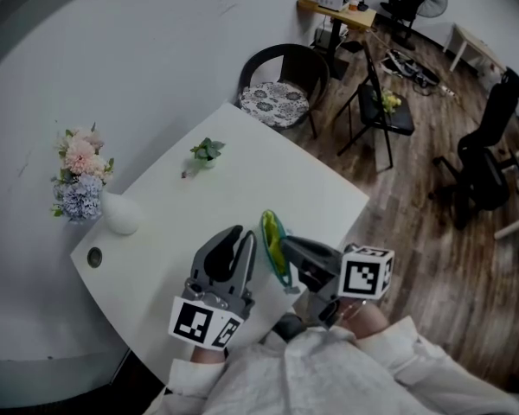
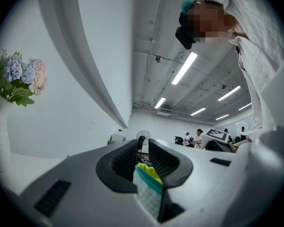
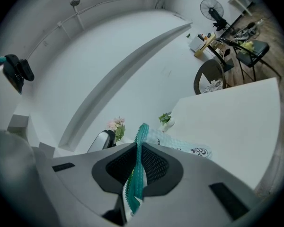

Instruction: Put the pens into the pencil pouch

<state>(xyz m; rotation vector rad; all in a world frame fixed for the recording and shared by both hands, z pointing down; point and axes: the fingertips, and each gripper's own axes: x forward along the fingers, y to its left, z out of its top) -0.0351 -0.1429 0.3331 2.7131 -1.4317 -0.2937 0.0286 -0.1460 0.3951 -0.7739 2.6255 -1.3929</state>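
1. The left gripper [image 1: 239, 239] and right gripper [image 1: 291, 247] are each pinching shut on the pencil pouch [image 1: 273, 242], holding it above the white table's [image 1: 268, 171] near edge.
2. It is looking soft, light and floppy, so opposite mouth edges are likely serving best as holds.

Above the table [image 1: 242, 188]: one pencil pouch [image 1: 272, 239]; one left gripper [image 1: 240, 239], one right gripper [image 1: 291, 247]; on the table: one flower vase [image 1: 119, 213]; one small plant [image 1: 207, 152].

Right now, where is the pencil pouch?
Head view, lower centre: the pencil pouch is held over the table's near edge, between the left hand-held gripper and the right hand-held gripper.
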